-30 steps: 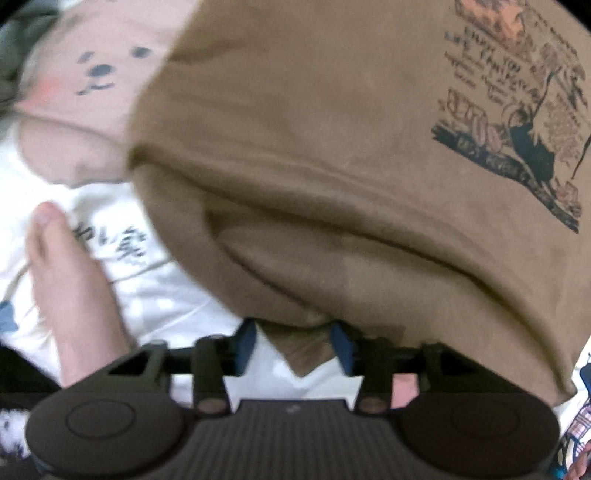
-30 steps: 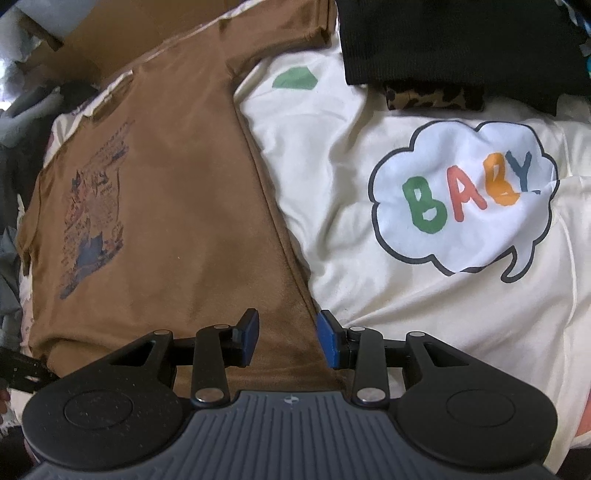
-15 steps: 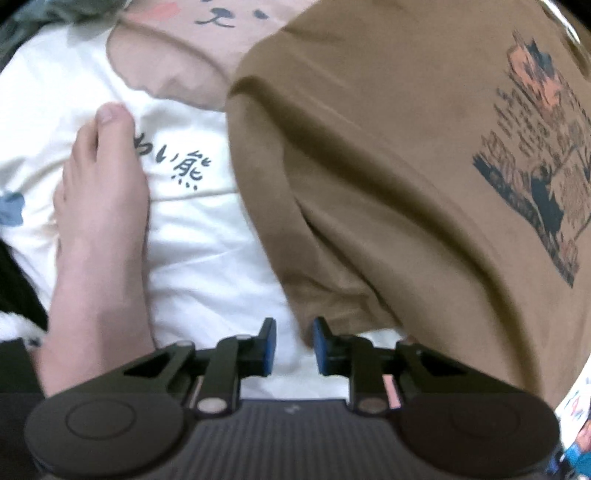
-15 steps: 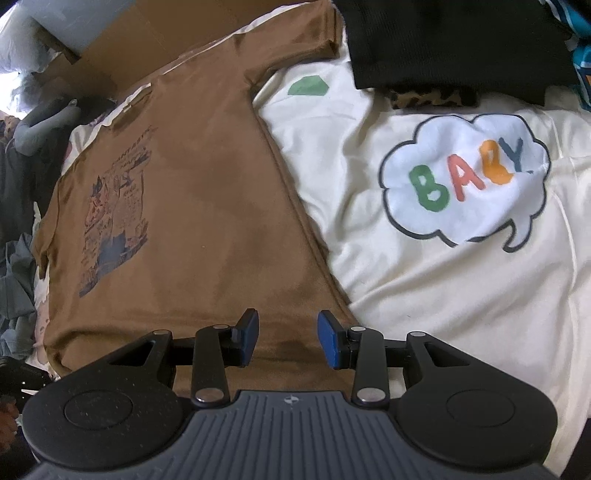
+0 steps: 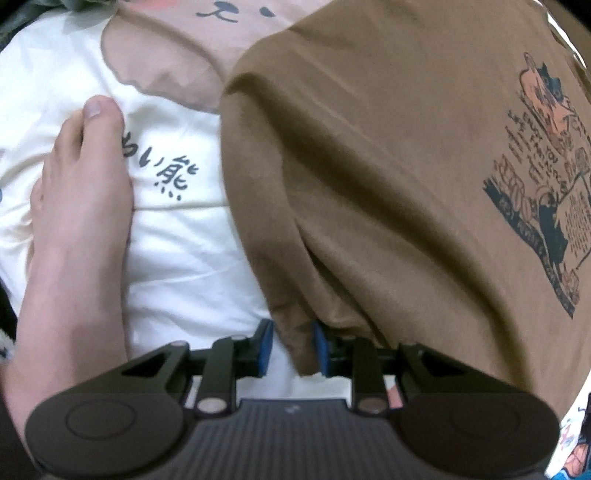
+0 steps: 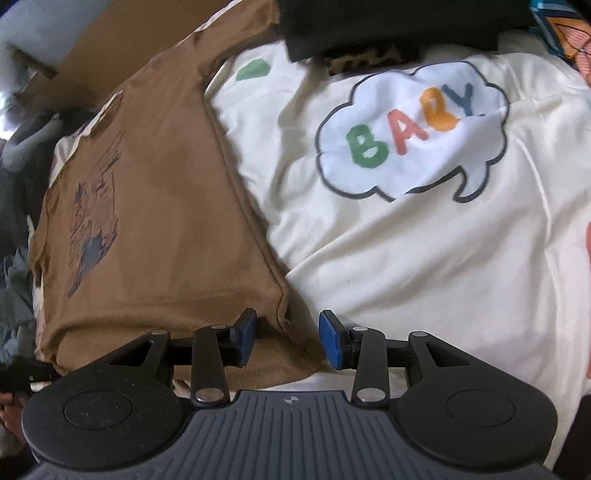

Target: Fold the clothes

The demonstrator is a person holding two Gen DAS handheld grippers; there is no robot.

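Bed: I work on a soft bed cover, cream with a bear and a "BABY" cloud on it. A black cloth lies far ahead of my right hand-held gripper. A bare foot rests on the cover, ahead and to the left of my left hand-held gripper.

Shirt: the brown shirt lies spread out, picture side up. It fills the space ahead and to the right of my left hand-held gripper. It lies ahead and to the left of my right one.

What could go wrong: I think the left grip is thin. It has only a small tip of cloth, so a quick pull could let the corner slip out. On the right, the jaws could close on the bed cover too and lift it with the shirt. The foot is close to the shirt's edge and could get in the way of a fold.

Left hand-held gripper: the blue pads are close together, with a bottom corner of the brown shirt pinched between them.

Right hand-held gripper: the blue pads are wide apart. The shirt's other bottom corner lies in the gap, but they are not squeezing it.
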